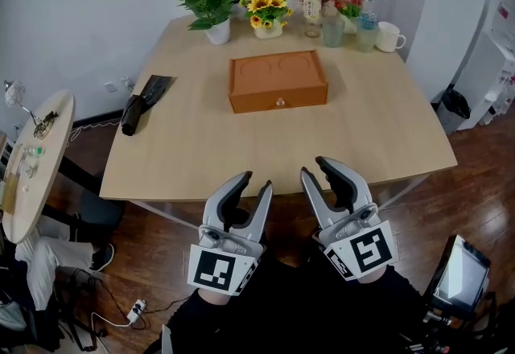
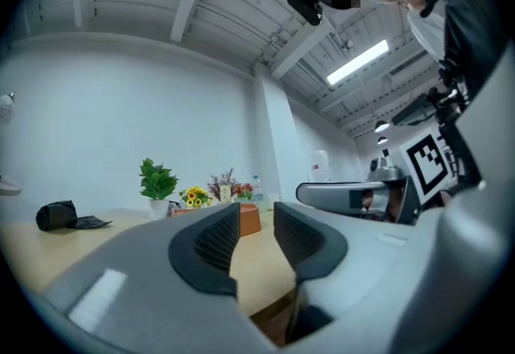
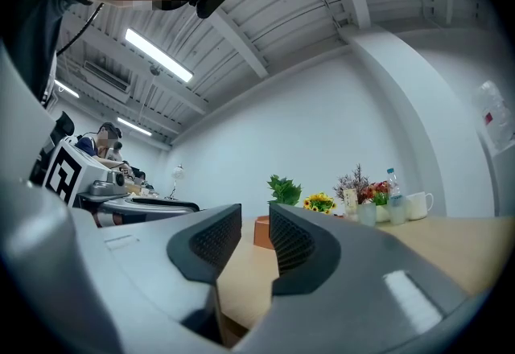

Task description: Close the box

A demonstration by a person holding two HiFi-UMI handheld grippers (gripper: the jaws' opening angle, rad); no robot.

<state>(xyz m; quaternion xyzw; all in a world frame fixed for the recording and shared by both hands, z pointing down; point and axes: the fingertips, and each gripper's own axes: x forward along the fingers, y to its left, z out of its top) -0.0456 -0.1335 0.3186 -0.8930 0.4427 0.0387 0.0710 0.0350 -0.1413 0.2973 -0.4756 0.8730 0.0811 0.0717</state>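
- Orange-brown box (image 1: 278,81): logged at table (image 1: 201,151) centre, looked shut, contents hidden.
- Saw white pot (image 1: 218,32) with green plant behind.
- Found left gripper (image 1: 253,182), right gripper (image 1: 317,169) narrowly parted, empty, by near edge.

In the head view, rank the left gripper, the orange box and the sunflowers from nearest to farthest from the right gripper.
1. Left gripper, close alongside, at the near edge of the table.
2. Orange box, mid-table.
3. Sunflowers, at the far edge, behind the box.
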